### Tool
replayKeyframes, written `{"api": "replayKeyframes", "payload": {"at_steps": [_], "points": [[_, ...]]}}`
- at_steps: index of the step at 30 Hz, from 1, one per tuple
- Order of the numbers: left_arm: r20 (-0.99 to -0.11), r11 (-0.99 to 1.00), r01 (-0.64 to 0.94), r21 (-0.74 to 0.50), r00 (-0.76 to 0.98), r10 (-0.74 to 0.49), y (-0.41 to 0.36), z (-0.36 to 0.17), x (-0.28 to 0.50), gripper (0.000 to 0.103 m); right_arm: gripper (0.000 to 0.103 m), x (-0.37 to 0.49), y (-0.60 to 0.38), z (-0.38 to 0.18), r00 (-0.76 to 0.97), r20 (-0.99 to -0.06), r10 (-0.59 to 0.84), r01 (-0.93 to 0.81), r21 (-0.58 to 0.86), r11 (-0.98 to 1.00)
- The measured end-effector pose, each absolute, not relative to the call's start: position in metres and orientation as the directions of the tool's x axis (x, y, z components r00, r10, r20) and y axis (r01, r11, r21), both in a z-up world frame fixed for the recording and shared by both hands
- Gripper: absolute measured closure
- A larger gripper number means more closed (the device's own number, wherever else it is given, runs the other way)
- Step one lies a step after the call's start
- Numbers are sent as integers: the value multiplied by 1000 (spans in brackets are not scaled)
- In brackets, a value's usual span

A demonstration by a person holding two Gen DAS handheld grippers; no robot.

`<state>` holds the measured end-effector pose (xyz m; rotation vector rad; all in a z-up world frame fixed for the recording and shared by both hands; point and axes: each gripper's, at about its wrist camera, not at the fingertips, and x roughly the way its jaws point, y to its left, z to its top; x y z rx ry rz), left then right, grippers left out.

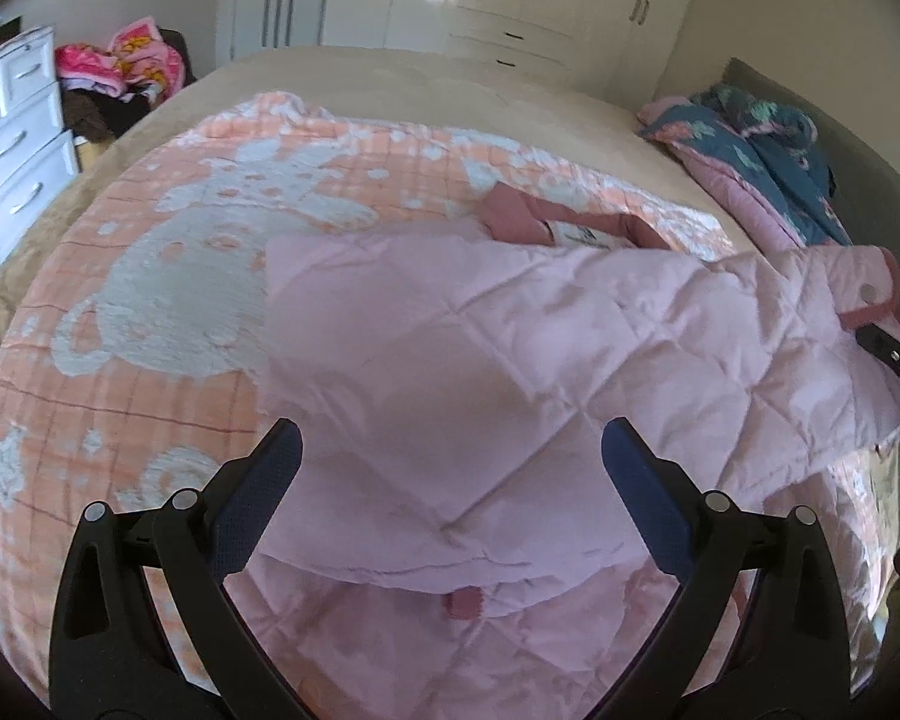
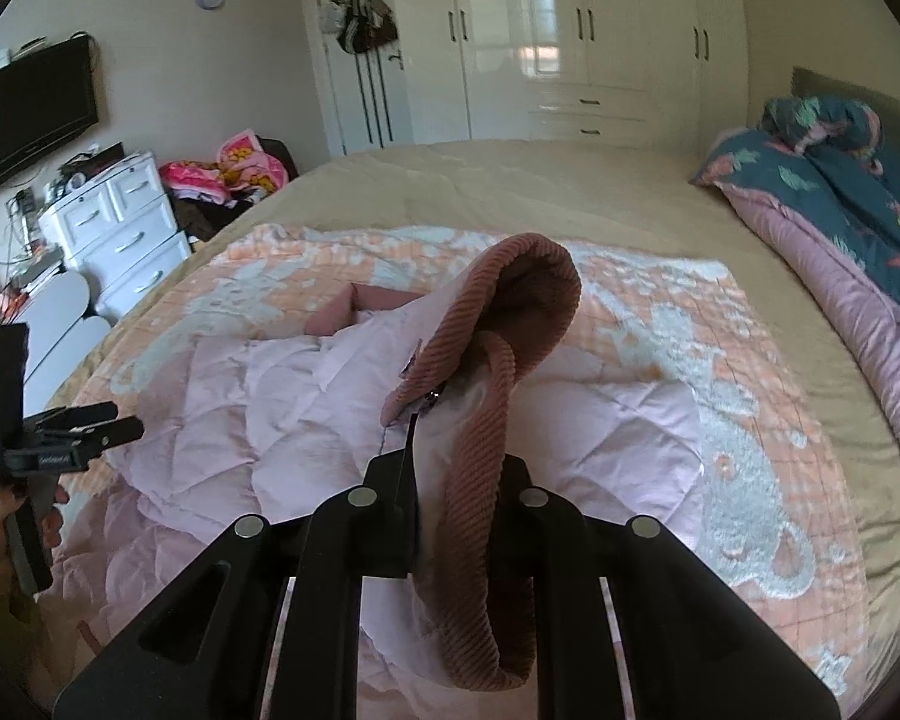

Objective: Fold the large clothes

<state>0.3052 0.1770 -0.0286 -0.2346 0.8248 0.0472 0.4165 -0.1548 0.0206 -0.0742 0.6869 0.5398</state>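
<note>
Two grippers: one garment, a pink quilted jacket, lies spread on the peach patterned blanket that covers the bed.
Right gripper: jaws clenched on the jacket's ribbed dusty-pink cuff; the cuff loops up above the pads, so the sleeve hangs lifted off the body, probably to be carried across it as a fold.
Left gripper: jaws released and wide, hovering over the jacket's near panel, gripping nothing; judged ready to pin or take an edge.
Jacket position: middle of the blanket, collar toward the far side, hem nearest the left camera.
Surroundings: a rolled teal-and-pink duvet by the headboard, a white drawer unit, a heap of bright clothes, wardrobes beyond.
Obstructions: none on the blanket; the duvet lies well apart from the jacket.
</note>
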Motion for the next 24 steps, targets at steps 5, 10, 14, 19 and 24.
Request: {"api": "replayKeyframes", "payload": {"at_steps": [5,10,14,19,24], "points": [[-751,978,-113,-178,658,-61,170,-39,310,9,90,423,-162,5,615,-647,450,-469,158,869],[-766,979,-109,-175,640,-66,169,-47,313,9,88,427,-164,-5,595,-671,442,-449,179,875],[-773,976,-115,-187,630,-74,171,-53,315,9,69,429,-168,-9,592,-701,397,-385,187,904],[-783,977,-119,-175,618,-65,169,-58,317,9,54,417,-168,-2,649,-675,351,-359,135,924],[-795,982,-121,-145,605,-43,164,-64,318,9,49,405,-144,2,634,-663,399,-446,108,889]]}}
